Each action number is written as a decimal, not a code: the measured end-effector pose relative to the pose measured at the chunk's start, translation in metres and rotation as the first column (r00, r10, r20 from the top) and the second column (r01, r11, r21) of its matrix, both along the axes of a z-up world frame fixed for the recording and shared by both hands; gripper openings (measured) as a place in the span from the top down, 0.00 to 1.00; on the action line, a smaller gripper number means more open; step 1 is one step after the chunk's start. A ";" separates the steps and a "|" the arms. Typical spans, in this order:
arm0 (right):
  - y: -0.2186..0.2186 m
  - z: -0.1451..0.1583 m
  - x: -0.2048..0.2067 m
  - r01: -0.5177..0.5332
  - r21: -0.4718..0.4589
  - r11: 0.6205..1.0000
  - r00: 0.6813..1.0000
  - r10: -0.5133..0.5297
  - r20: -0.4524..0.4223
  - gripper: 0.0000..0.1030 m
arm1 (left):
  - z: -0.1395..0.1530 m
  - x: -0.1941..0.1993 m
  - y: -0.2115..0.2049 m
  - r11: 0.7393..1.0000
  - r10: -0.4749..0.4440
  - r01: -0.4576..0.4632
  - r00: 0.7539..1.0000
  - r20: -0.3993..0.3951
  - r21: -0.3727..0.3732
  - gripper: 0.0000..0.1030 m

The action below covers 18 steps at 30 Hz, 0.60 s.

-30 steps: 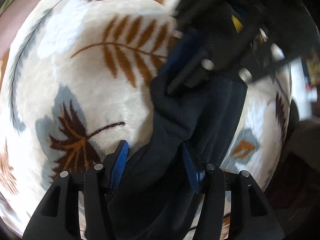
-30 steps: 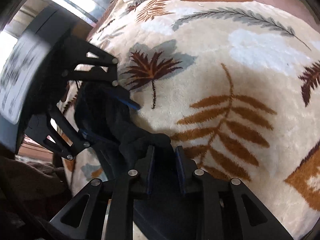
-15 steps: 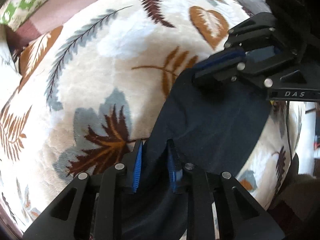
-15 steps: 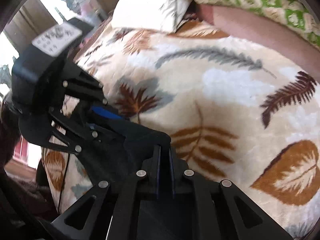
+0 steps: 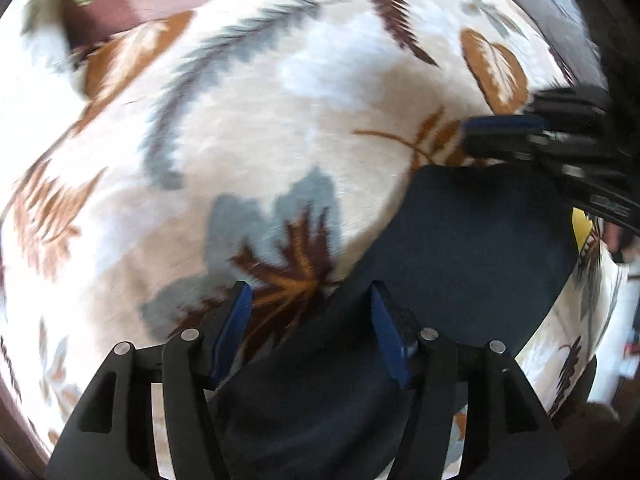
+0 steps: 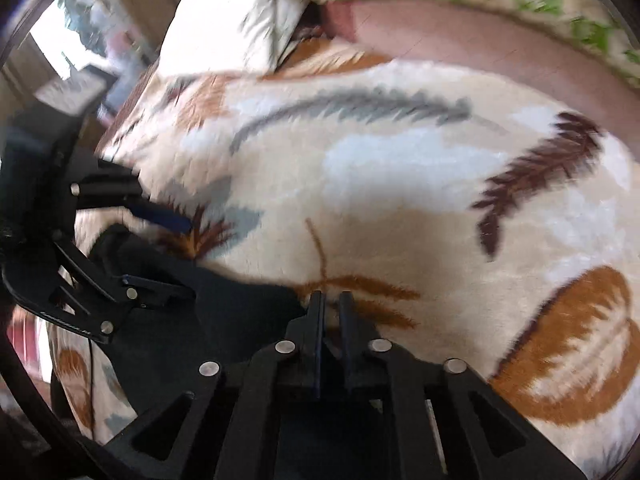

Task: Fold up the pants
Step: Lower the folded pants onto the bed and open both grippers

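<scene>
Left gripper (image 5: 310,320) jaws spread wide over the pants (image 5: 472,248); right gripper (image 6: 331,304) looks clamped on an edge, blurry though; smooth flat on the blanket (image 5: 248,128) before regripping.

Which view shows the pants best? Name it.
The left wrist view: the dark pants spread wide and flat across the leaf-print blanket. The right wrist view shows only a dark strip, partly hidden behind the gripper frames.

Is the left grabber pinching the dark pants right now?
Apart. In the left wrist view, the left gripper has its fingers spread wide; the pants lie between them on the blanket, not squeezed.
</scene>
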State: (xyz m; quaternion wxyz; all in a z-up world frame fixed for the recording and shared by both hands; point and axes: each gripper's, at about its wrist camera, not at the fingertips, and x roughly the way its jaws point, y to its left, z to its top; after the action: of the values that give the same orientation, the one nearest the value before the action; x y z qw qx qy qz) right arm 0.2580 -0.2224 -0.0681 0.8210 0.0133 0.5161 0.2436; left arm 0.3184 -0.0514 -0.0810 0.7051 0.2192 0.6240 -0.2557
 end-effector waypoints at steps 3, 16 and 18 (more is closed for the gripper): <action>-0.004 0.026 -0.023 0.024 0.032 0.999 1.000 -0.025 0.019 0.90 | 0.015 -0.008 0.019 0.995 0.081 -0.087 0.991 0.111 0.053 0.42; -0.071 0.031 -0.191 0.328 0.143 0.934 0.944 -0.318 -0.086 0.44 | 0.044 -0.138 -0.043 0.978 0.209 -0.209 0.957 0.199 -0.019 0.42; -0.101 0.034 -0.217 0.358 0.144 0.923 0.934 -0.351 -0.073 0.44 | 0.048 -0.157 -0.068 0.981 0.194 -0.188 0.970 0.150 -0.053 0.42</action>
State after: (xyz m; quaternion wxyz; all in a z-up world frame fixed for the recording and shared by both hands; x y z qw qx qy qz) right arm 0.0408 -0.3233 -0.0343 0.8360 0.1755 0.5034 0.1301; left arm 0.1614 -0.1195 -0.0326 0.7767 0.1635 0.5808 -0.1810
